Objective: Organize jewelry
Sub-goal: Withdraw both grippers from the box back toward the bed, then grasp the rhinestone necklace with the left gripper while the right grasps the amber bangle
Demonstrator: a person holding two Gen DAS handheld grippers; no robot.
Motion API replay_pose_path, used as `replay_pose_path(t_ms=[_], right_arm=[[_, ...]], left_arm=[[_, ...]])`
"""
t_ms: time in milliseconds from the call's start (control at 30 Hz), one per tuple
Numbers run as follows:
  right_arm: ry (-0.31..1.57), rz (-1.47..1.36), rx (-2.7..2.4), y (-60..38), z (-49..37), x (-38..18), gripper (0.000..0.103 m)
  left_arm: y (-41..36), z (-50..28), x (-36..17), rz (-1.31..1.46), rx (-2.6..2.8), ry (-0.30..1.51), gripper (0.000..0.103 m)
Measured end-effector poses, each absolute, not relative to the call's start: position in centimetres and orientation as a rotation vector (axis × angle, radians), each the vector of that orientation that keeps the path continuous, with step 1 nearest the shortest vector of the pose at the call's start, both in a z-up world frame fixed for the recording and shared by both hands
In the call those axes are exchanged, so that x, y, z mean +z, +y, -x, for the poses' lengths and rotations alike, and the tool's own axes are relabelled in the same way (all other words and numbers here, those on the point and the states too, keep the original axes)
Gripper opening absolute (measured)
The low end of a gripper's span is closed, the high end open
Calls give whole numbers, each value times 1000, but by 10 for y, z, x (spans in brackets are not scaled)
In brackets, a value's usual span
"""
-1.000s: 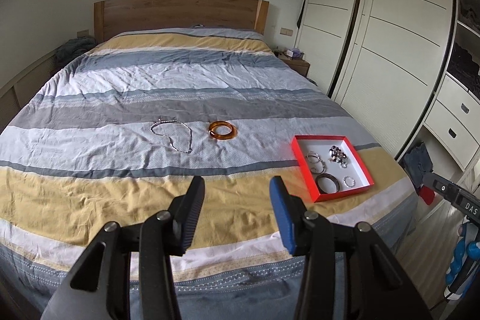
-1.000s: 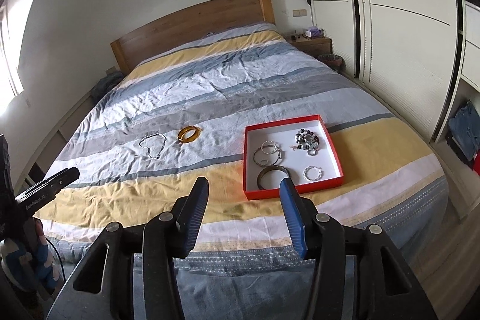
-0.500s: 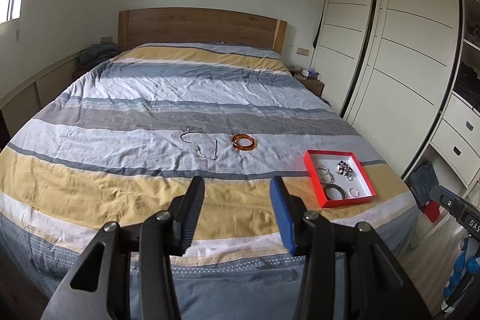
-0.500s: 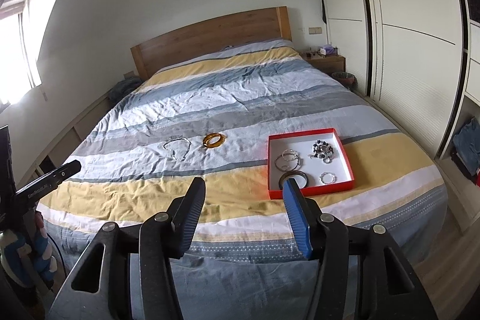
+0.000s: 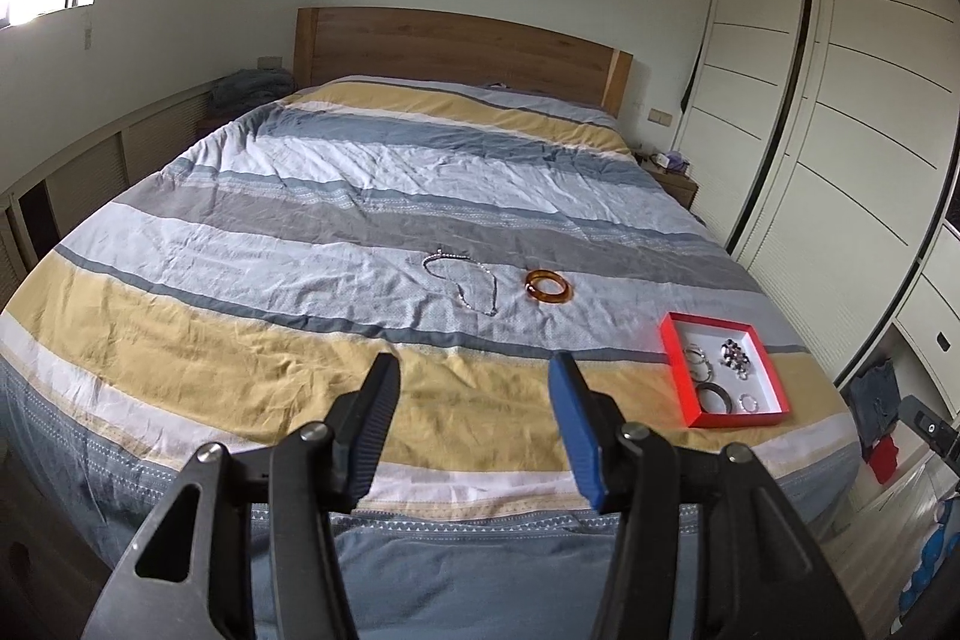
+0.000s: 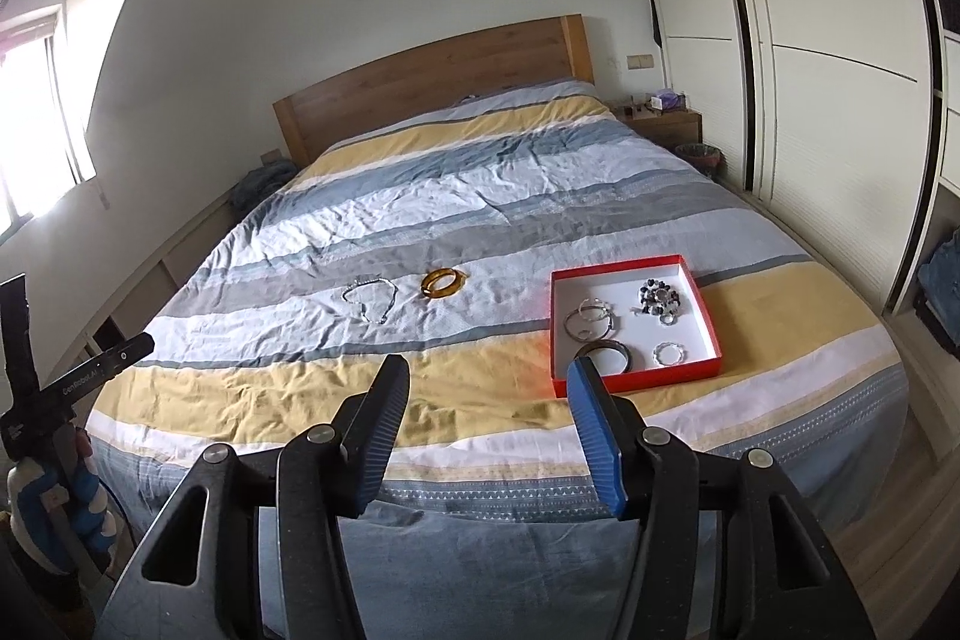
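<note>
A silver chain necklace [image 5: 462, 280] [image 6: 371, 297] and an amber bangle [image 5: 548, 287] [image 6: 442, 282] lie loose on the striped bedspread. A red box with a white inside [image 5: 675, 358] [image 6: 702, 316] sits at the bed's right foot corner and holds several bracelets and rings. My left gripper [image 5: 474, 376] is open and empty, held off the foot of the bed. My right gripper [image 6: 487, 382] is open and empty, also off the foot of the bed, short of the box.
A striped bed [image 5: 252, 340] with a wooden headboard [image 6: 432, 70] fills both views. White wardrobe doors [image 5: 840, 100] line the right side. A nightstand [image 6: 666, 121] stands by the headboard. Low cupboards [image 5: 90, 160] run along the left wall.
Both grippers have pulled back from the bed, so the jewelry and box look smaller and farther. Both stay open and empty.
</note>
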State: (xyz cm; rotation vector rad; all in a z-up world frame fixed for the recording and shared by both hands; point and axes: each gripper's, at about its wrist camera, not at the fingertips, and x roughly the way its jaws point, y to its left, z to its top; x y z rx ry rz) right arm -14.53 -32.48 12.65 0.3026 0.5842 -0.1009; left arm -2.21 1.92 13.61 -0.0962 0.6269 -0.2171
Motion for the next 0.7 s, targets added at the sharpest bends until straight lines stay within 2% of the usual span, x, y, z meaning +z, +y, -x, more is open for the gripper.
replay_pose_path(t_ms=[400,700], right_arm=[[667,-281,-91,-323,107,105,54],[773,-226,-34,-311,24,78,54]], left_arm=[[41,-19,93,124,-162,724,49],[39,-80,46,132,-173,830,49]])
